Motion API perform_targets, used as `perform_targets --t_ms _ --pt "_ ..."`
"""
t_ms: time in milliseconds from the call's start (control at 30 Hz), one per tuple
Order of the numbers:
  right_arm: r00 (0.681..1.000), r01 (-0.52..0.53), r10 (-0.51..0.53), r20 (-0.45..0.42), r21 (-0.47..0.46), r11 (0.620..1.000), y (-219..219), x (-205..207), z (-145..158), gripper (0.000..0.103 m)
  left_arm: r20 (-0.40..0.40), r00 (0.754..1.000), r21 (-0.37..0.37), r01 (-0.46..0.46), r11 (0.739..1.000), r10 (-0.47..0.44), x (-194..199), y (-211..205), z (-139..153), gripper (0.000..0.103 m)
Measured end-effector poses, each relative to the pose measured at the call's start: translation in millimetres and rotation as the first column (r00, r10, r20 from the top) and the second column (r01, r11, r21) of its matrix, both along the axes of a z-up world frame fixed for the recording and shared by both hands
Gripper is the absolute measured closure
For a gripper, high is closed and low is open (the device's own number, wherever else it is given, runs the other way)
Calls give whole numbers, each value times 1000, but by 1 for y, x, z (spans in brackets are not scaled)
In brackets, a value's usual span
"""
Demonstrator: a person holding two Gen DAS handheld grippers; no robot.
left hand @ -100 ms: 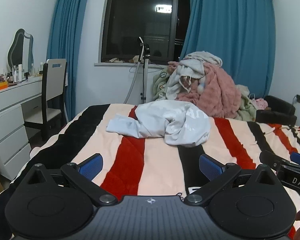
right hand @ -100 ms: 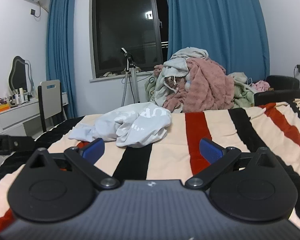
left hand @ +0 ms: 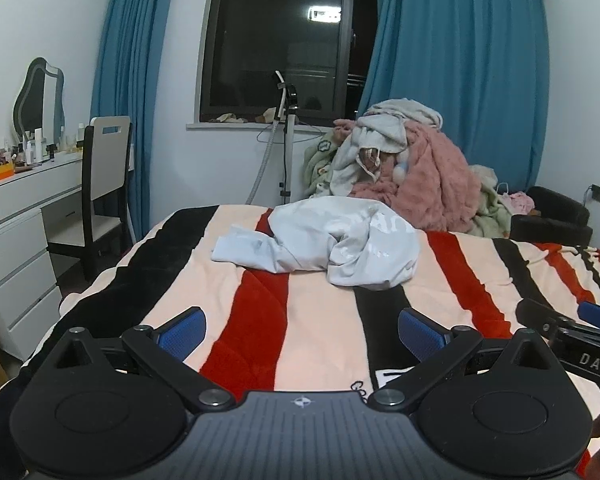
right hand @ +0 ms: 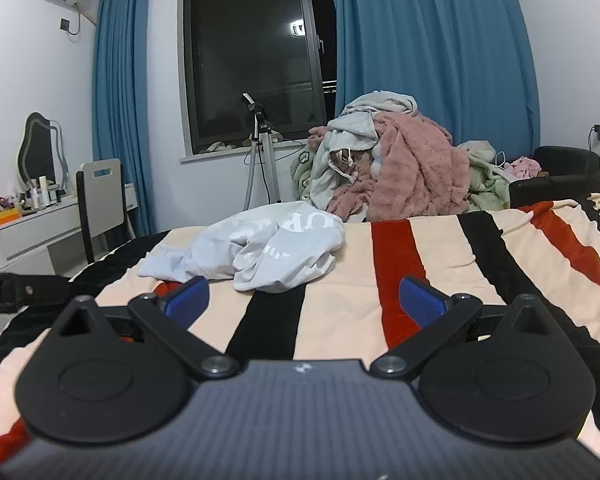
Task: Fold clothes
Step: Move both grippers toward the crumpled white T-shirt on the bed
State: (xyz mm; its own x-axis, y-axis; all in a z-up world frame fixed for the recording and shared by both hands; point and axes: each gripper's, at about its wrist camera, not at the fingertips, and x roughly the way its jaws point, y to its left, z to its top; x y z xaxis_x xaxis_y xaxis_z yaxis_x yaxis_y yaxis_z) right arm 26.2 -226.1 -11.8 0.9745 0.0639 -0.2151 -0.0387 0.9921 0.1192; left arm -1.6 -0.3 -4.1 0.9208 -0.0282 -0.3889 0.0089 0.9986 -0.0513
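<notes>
Shirt [left hand: 332, 248]: crumpled on bed [left hand: 324, 332]. Left gripper [left hand: 302, 332] and right gripper [right hand: 304, 300]: fingers held wide, empty. An outer edge is best pinched.

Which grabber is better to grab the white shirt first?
Probably the right gripper: the crumpled white shirt lies just beyond its open fingers. From the left gripper, also open, it looks farther off.

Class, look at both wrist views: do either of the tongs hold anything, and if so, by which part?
Nothing is held. The left tongs and right tongs are both open and empty, short of the crumpled white garment lying on the striped blanket.
</notes>
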Motion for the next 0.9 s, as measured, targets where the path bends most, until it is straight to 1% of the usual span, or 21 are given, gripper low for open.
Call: perform_targets --t_ms 267,333,400,467,533,633,733,833,900 --pt "1000 4 -4 4 -11 1000 -3 -2 -1 0 6 1000 39 16 999 -16 -2 -4 -8 0" --pt "1000 10 -10 3 -8 1000 -4 -2 -2 0 5 1000 34 23 999 -24 2 -3 -11 0" --pt "1000 16 -16 2 -1 1000 -4 -2 -1 0 10 999 55 32 998 -32 -4 -10 -3 0" --pt "1000 21 -21 0 5 1000 -4 -2 -1 0 23 999 72 39 997 -41 -4 -13 -5 0" --pt "1000 23 -23 -3 12 1000 -4 -2 0 0 23 999 73 41 996 -43 -2 -16 -7 0" --pt "1000 19 -19 -13 30 999 -7 -2 2 0 -2 999 48 51 998 -51 3 -16 -12 0" --pt "1000 24 -23 -16 61 998 -13 -2 3 0 -15 999 66 34 997 -33 8 -19 -18 0" --pt "1000 30 -29 -11 92 995 -18 -1 1 0 -9 1000 84 14 996 -13 10 -21 -22 0" --pt "999 50 -50 -1 68 996 -17 1 -1 0 -6 1000 81 20 996 -20 11 -21 -24 0"
